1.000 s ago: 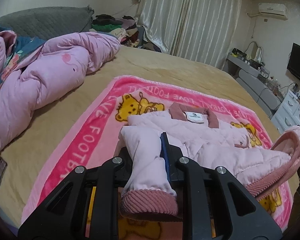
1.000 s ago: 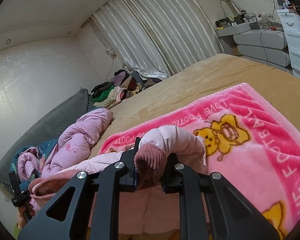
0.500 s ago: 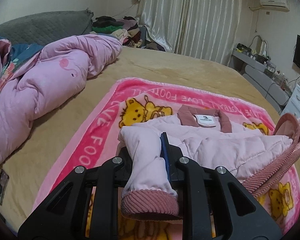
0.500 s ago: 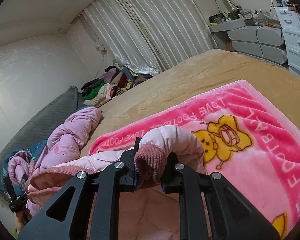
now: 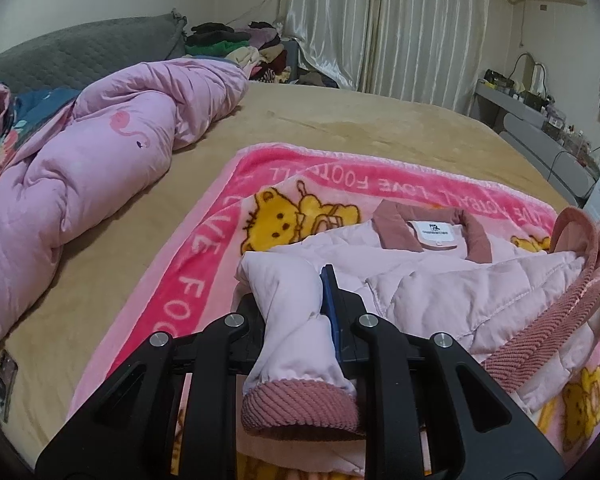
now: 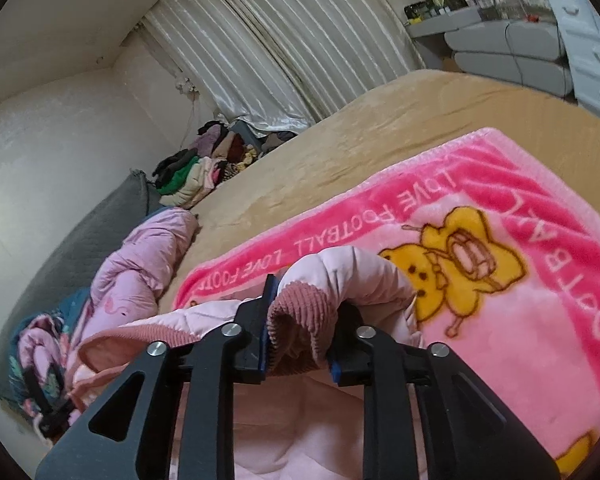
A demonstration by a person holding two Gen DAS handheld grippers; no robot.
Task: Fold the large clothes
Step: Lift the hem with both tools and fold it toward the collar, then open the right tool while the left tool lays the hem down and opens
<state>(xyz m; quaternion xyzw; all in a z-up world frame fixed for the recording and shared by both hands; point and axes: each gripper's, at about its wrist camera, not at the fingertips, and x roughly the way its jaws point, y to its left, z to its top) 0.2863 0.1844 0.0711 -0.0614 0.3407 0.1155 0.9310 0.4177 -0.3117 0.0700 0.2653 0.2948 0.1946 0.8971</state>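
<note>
A pale pink padded jacket (image 5: pixel 452 296) with dusty-rose ribbed collar and cuffs lies on a pink bear-print blanket (image 5: pixel 204 280) on the bed. My left gripper (image 5: pixel 296 320) is shut on the jacket's left sleeve, its ribbed cuff (image 5: pixel 300 408) hanging toward the camera. My right gripper (image 6: pixel 300 336) is shut on the other sleeve (image 6: pixel 352 276) near its ribbed cuff, held above the blanket (image 6: pixel 520 320). The lifted right sleeve and hem arch up at the right edge of the left wrist view (image 5: pixel 572 240).
A rumpled pink duvet (image 5: pixel 80 168) lies along the bed's left side by a grey headboard (image 5: pixel 80 56). A pile of clothes (image 5: pixel 236 44) sits at the far corner. A small dark object (image 5: pixel 4 380) lies near the bed's edge. Drawers and a desk (image 6: pixel 580 40) stand beyond the bed.
Both grippers have moved forward and lower with the sleeves still held. The right sleeve has swung in over the jacket body, and the right view has tilted.
</note>
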